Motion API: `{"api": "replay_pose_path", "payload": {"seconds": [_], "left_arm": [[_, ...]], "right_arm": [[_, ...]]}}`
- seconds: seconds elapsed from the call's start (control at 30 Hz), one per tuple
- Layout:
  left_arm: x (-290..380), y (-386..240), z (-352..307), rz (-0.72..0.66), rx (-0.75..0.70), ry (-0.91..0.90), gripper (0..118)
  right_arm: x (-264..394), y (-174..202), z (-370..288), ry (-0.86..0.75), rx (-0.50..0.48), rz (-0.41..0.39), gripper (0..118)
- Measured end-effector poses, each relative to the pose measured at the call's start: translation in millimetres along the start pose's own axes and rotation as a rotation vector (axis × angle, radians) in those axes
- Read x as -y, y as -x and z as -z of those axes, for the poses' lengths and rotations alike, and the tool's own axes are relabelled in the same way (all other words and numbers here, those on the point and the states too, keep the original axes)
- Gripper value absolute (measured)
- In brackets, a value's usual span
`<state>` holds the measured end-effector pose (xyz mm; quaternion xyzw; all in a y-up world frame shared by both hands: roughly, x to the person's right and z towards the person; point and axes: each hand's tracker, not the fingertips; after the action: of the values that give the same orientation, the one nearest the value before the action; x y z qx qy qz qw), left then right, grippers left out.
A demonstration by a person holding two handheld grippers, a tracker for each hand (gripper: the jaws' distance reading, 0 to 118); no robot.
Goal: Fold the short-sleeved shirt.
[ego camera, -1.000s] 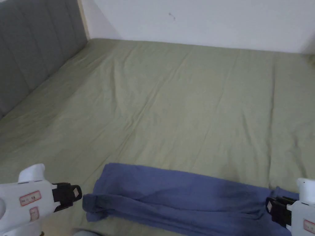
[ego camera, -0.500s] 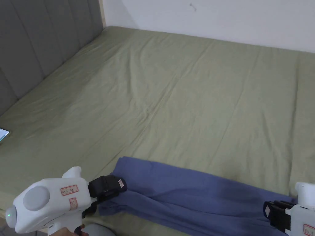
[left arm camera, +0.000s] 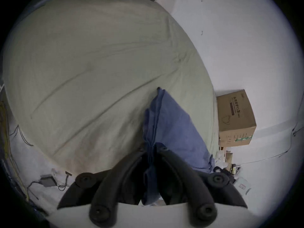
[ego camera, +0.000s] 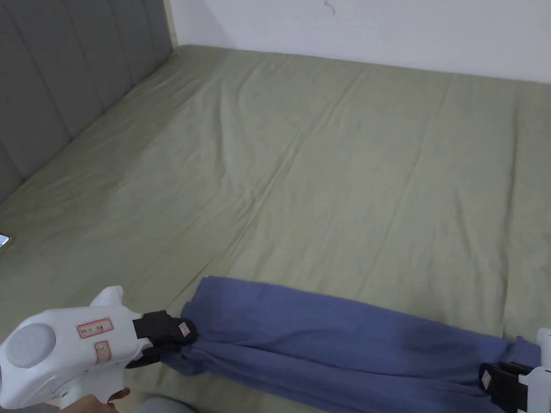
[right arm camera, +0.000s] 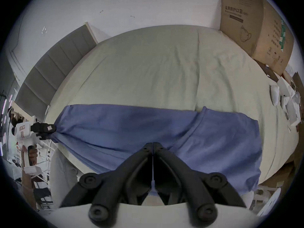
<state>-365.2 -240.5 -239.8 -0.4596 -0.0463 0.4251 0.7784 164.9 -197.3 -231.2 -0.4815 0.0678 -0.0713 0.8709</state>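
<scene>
My left gripper (ego camera: 180, 337) clamps bunched end of blue cotton shirt (ego camera: 333, 344); right gripper (right arm camera: 153, 145) pinches opposite end. Keep band taut, ends level, lay flat on green bedsheet (ego camera: 323, 177).

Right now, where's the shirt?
In the head view the blue shirt lies along the near edge of the green bed, stretched between left gripper and right gripper.
</scene>
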Motion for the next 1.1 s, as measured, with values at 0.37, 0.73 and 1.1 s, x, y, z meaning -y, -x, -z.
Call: {"api": "replay_pose_path", "payload": {"seconds": [0.37, 0.73, 1.1], "left_arm": [[37.8, -196.0, 2.4, 0.529, 0.113, -0.039, 9], [193.5, -280.1, 147.3, 0.988, 0.061, 0.321, 18], [136.5, -230.7, 121.3, 0.590, 0.142, 0.228, 43]], "right_arm": [[11.4, -53.0, -33.7, -0.080, 0.016, 0.141, 0], [47.1, -107.0, -53.1, -0.071, 0.065, 0.259, 0], [57.6, -122.9, -61.1, -0.080, 0.081, 0.327, 0]]}}
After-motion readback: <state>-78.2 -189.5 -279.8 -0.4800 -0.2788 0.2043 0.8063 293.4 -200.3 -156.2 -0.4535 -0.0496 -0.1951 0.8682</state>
